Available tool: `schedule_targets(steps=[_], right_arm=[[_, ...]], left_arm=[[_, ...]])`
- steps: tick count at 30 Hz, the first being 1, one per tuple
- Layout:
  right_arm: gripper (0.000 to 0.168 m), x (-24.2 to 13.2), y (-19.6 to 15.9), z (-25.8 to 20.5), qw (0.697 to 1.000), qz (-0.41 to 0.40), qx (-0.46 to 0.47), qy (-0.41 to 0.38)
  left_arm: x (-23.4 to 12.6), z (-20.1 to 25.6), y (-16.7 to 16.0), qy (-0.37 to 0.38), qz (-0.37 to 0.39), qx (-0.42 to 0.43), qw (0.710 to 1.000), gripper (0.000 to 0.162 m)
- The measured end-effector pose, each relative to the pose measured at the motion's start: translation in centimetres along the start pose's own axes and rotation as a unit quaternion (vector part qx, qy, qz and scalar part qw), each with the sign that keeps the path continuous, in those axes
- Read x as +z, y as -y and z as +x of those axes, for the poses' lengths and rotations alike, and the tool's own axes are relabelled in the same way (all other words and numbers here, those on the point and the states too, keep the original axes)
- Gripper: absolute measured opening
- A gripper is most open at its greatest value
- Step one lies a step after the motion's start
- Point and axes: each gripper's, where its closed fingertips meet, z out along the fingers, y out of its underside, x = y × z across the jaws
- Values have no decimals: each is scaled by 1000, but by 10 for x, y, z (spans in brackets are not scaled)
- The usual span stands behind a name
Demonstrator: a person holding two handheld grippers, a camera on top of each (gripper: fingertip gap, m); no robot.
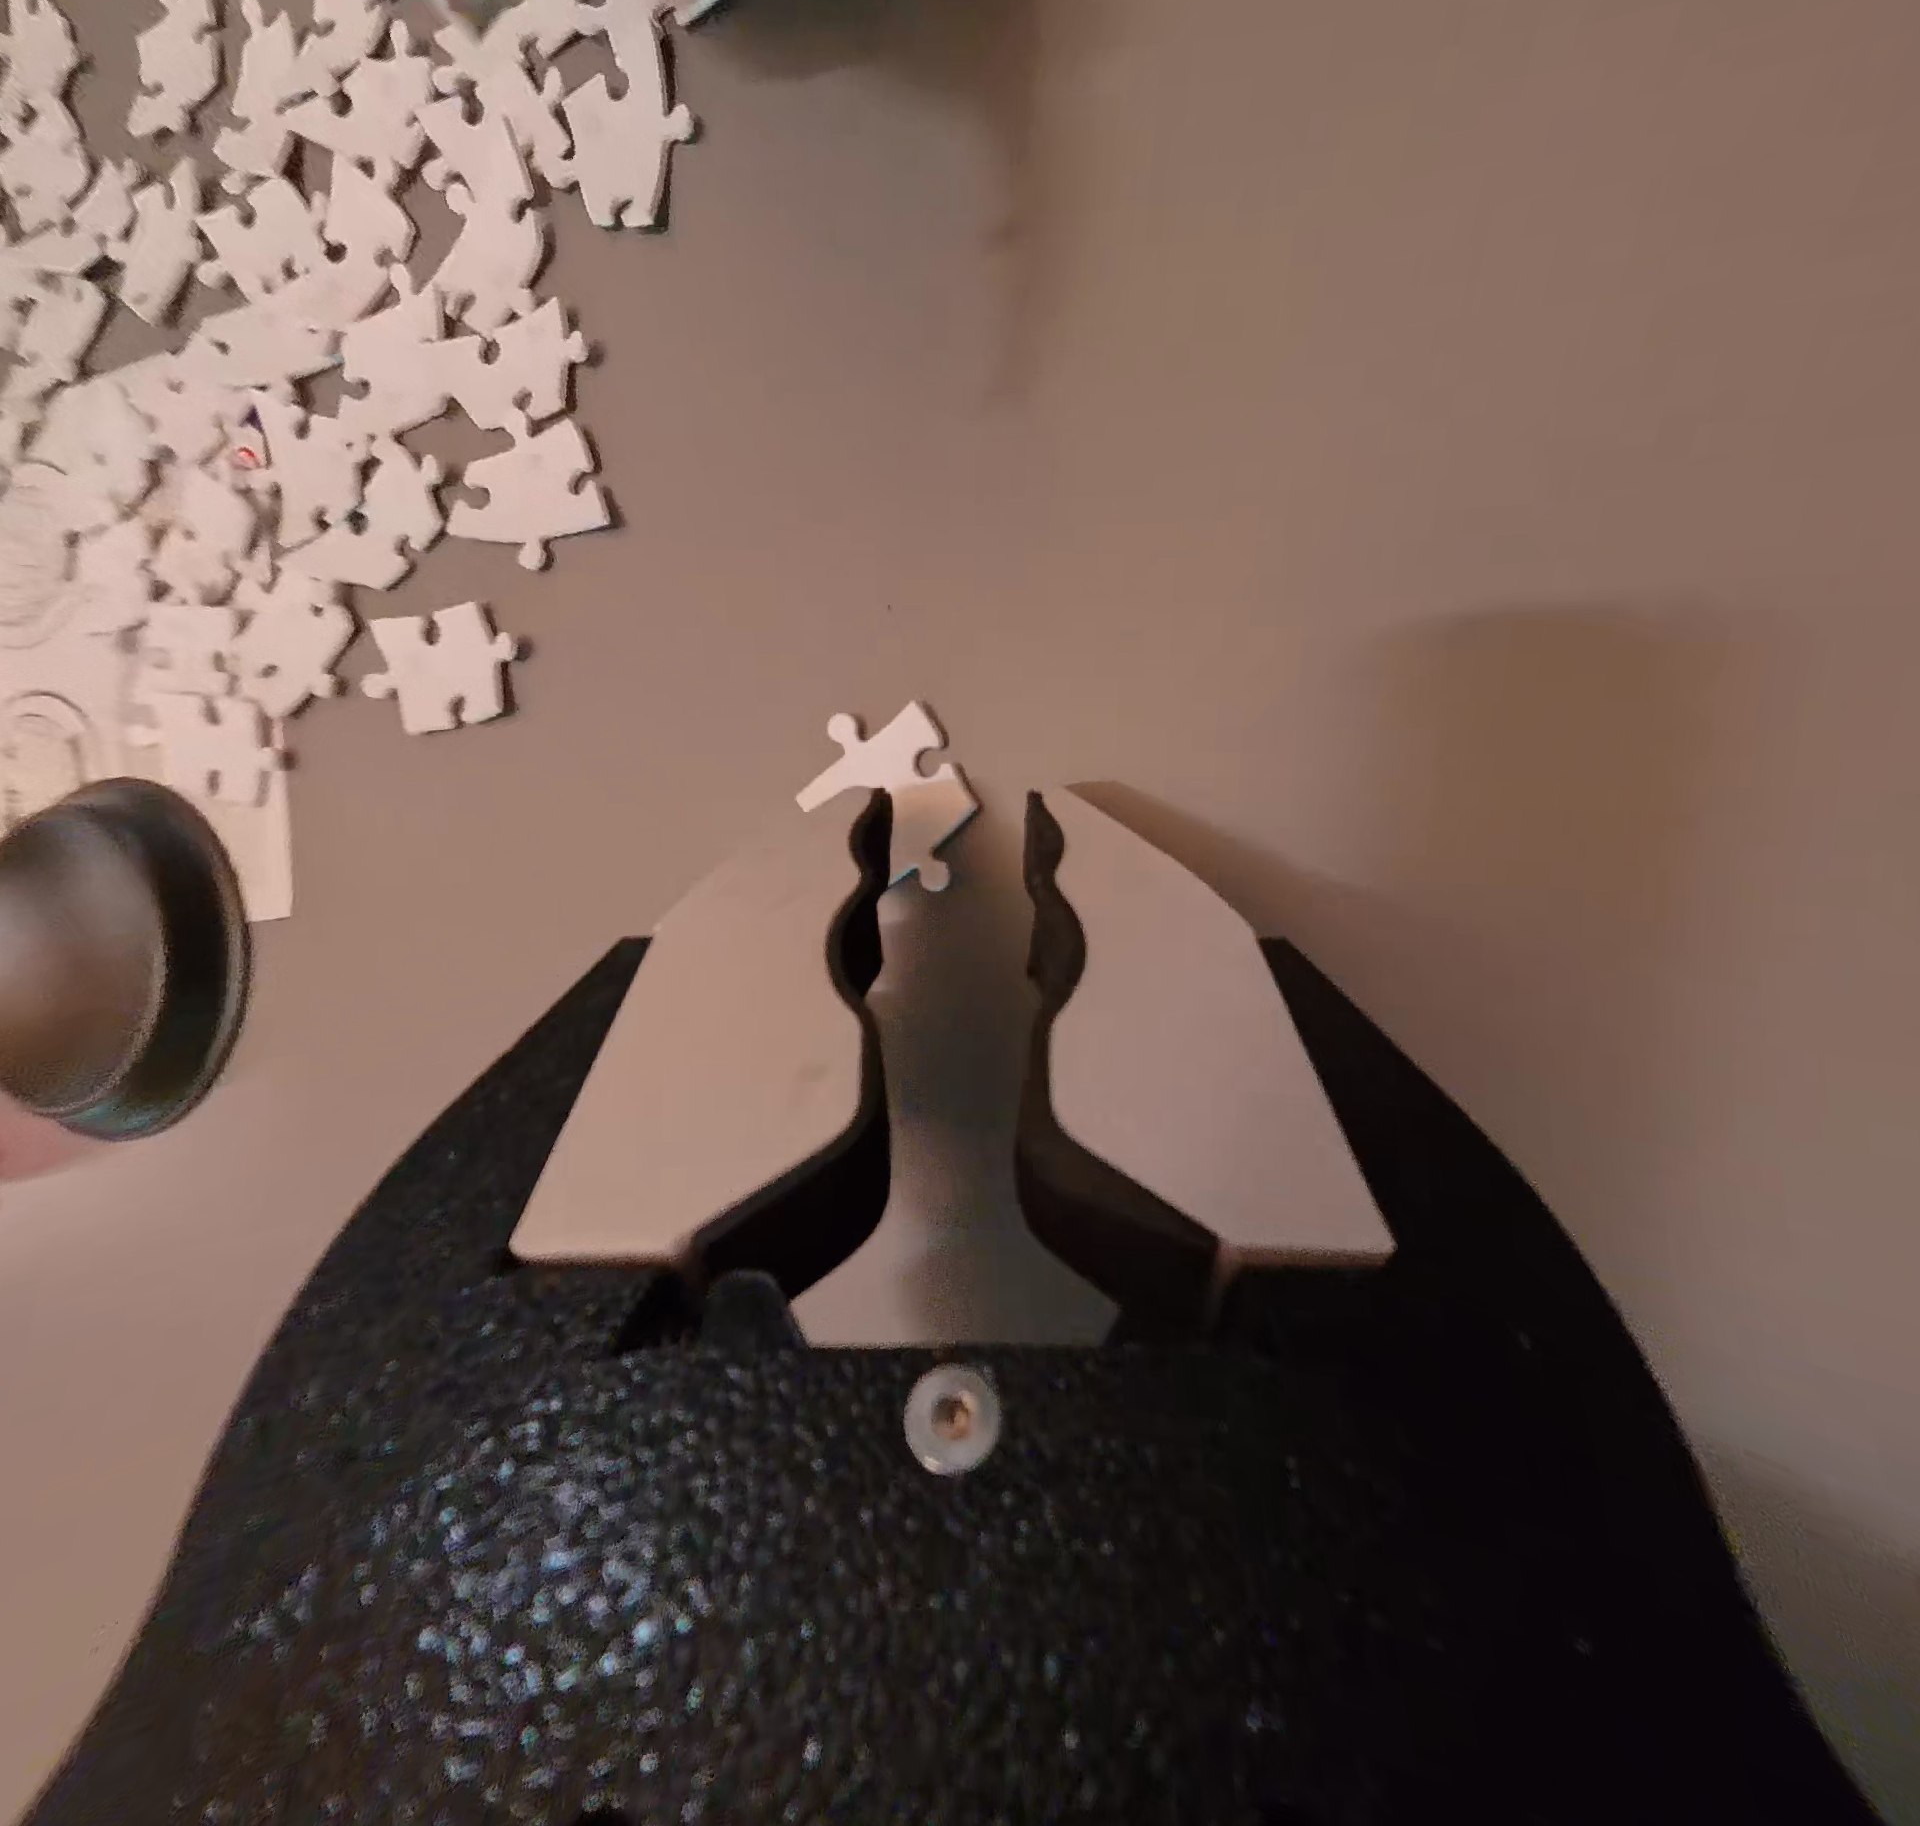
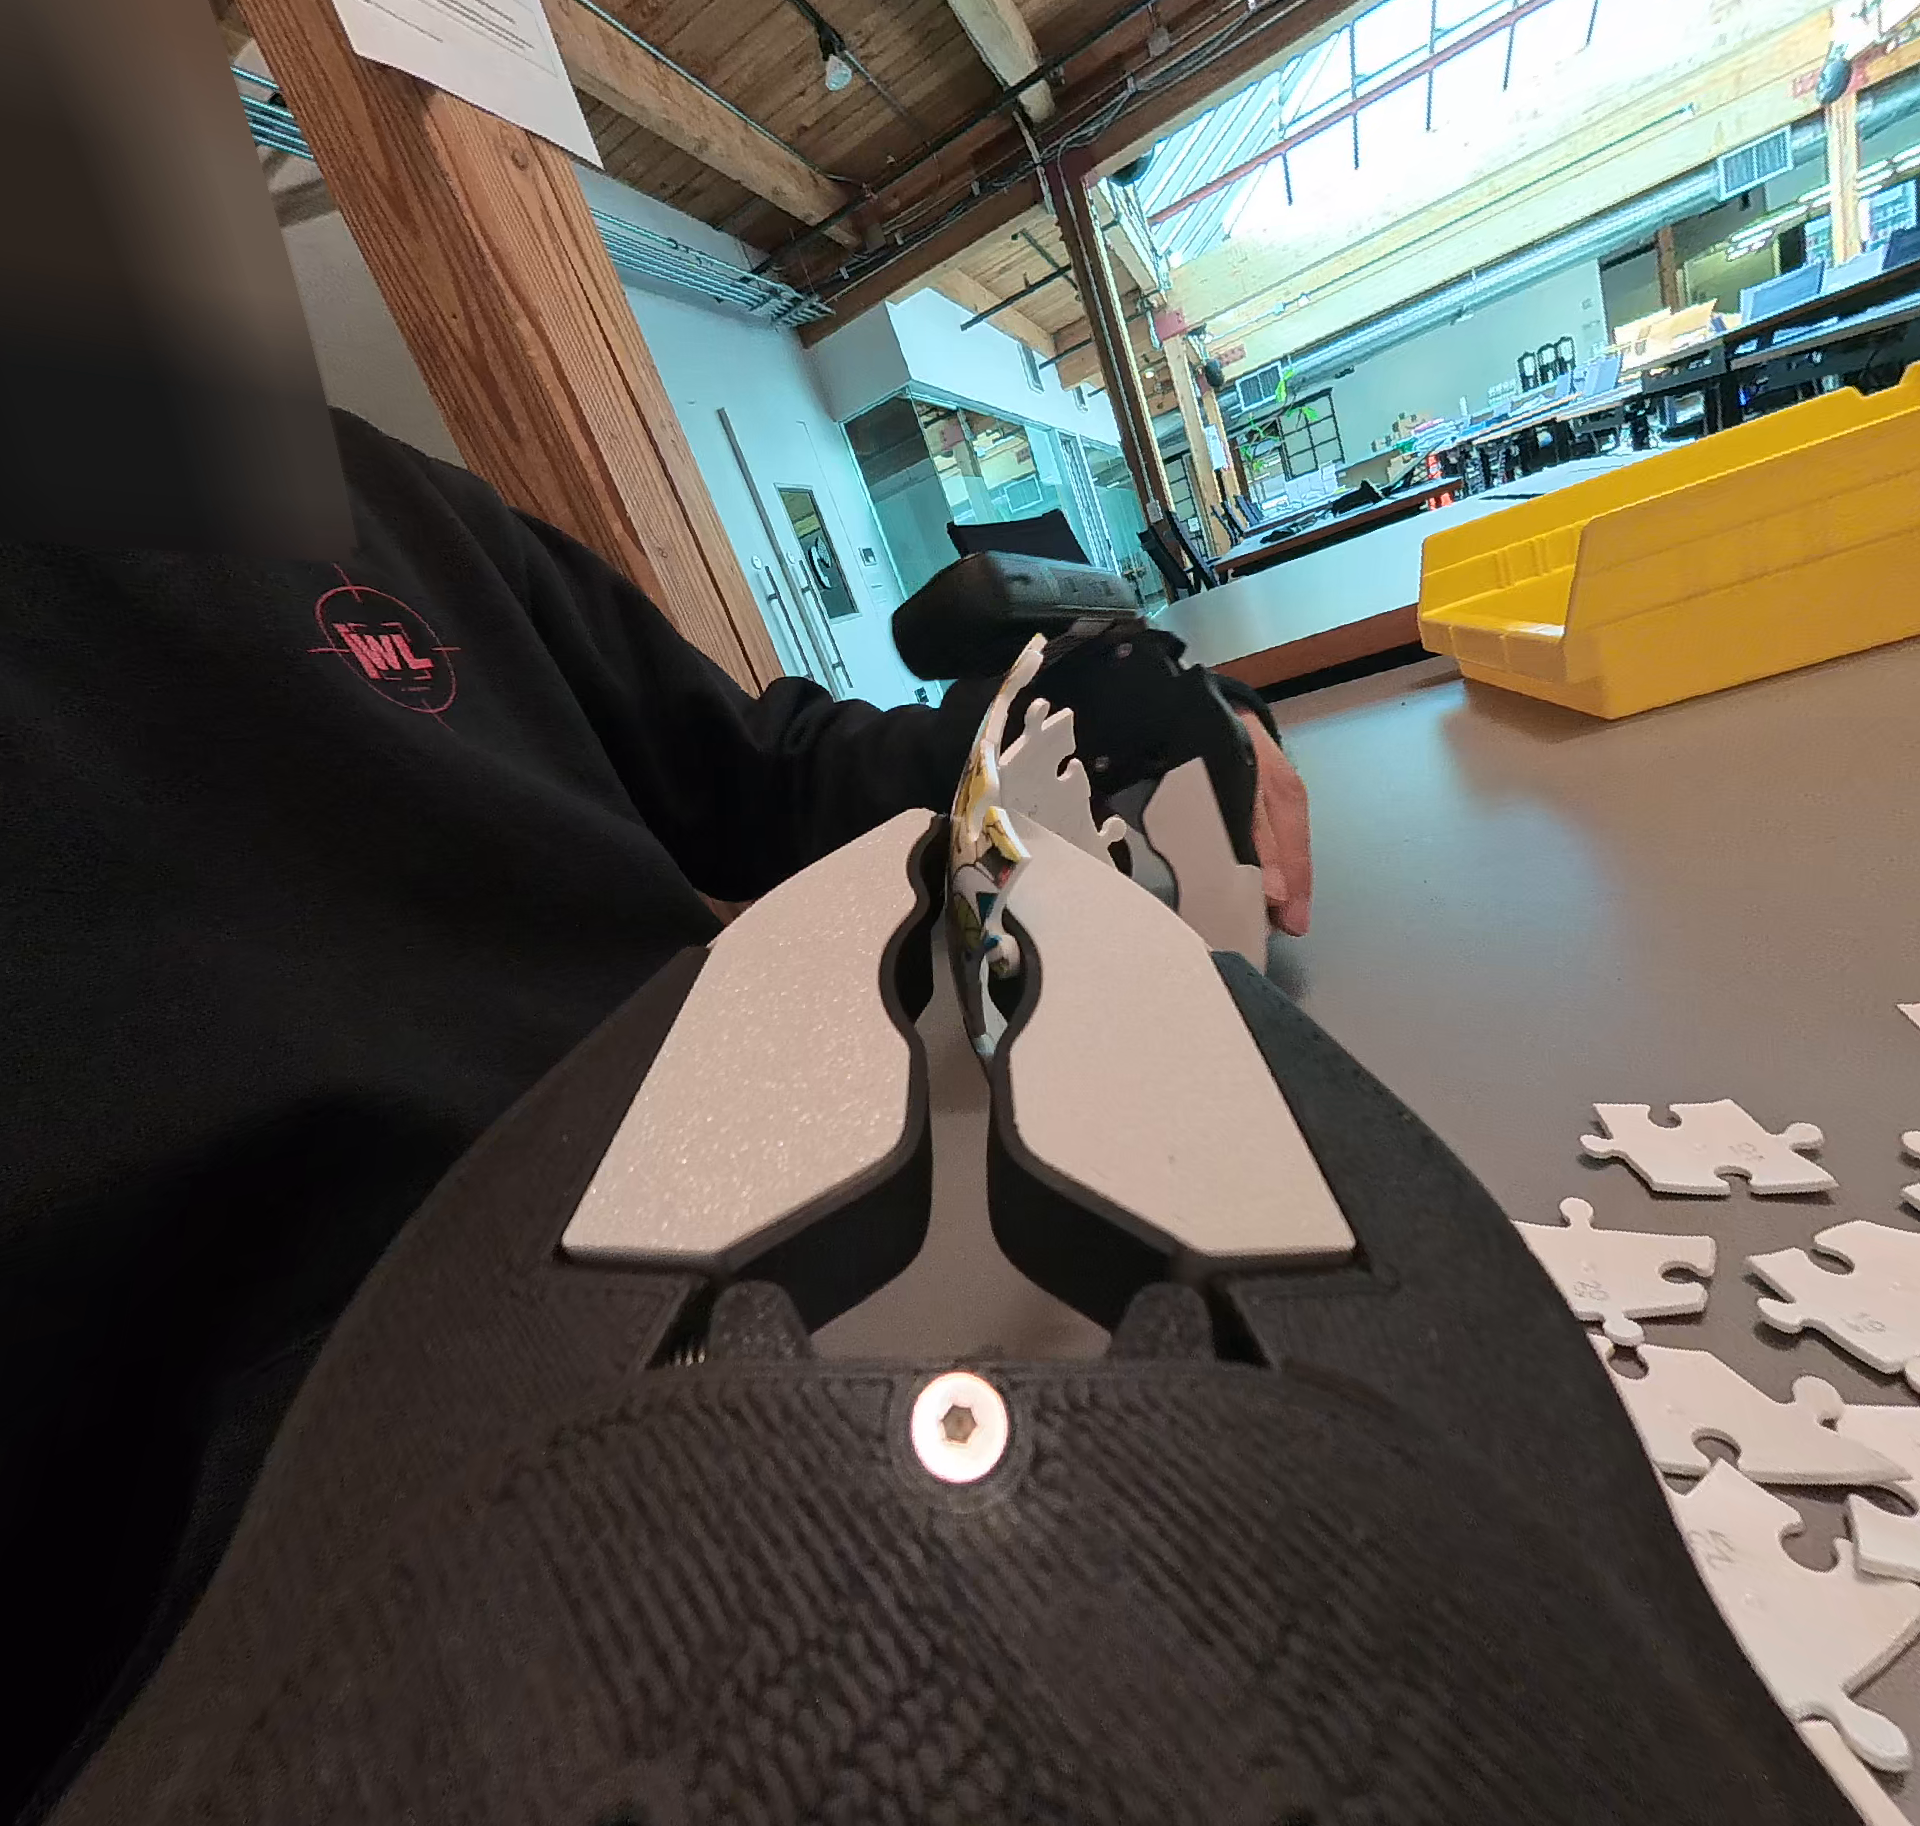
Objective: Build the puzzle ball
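In the left wrist view my left gripper [image 1: 961, 810] points down at the grey table [image 1: 1351, 426] with its jaws apart. A small white puzzle piece [image 1: 883, 753] lies at its tips, partly behind the left finger and not pinched. My right gripper [image 2: 982, 841] is shut on a curved section of joined puzzle pieces [image 2: 982, 820], printed in colour on one face and white on the back, held upright on edge. The left gripper also shows beyond it in the right wrist view [image 2: 1195, 841], held by a hand just above the table.
A heap of loose white pieces [image 1: 291, 322] covers the table's upper left, and several loose pieces [image 2: 1766, 1361] lie by my right gripper. A dark round object [image 1: 114, 955] sits at the left edge. A yellow bin [image 2: 1662, 571] stands farther back. A person in a black top [image 2: 312, 841] is close. There is about 15 cm between the tips of the two grippers.
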Motion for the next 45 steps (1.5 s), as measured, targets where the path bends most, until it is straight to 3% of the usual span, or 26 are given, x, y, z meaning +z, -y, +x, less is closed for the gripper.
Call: schedule_targets(steps=[3, 6, 22, 26, 31, 34, 36, 39, 42, 45], right_arm=[[5, 0, 0, 0, 1000, 2, 0, 1], [5, 0, 0, -1, 1000, 0, 1, 4], [5, 1, 0, -4, 1000, -3, -4, 8], [5, 0, 1, -3, 1000, 1, -3, 7], [5, 0, 1, -2, 1000, 4, -1, 8], [5, 1, 0, -3, 1000, 3, -1, 10], [5, 1, 0, -3, 1000, 2, 0, 12], [5, 2, -1, -4, 1000, 1, 2, 14], [5, 2, -1, -6, 1000, -2, -2, 16], [5, 2, 0, -8, 1000, -1, -4, 20]], left_arm=[[2, -3, -1, -14, 0, -29, 999, 29], [4, 0, 0, -43, 19, -73, 996, 16], [7, -7, 7, 29, 60, -158, 985, 0], [-1, -9, 22, 16, 112, -225, 968, 0], [-27, -16, 48, -28, 212, -330, 920, 0], [-35, -27, 27, 71, 154, -218, 961, 5], [-34, -28, 17, 114, 101, -134, 979, 27], [-20, -13, 16, 58, 54, -82, 993, 35], [-9, -8, 8, 8, 14, -59, 998, 55], [-5, -3, 11, -59, 19, -51, 997, 55]])
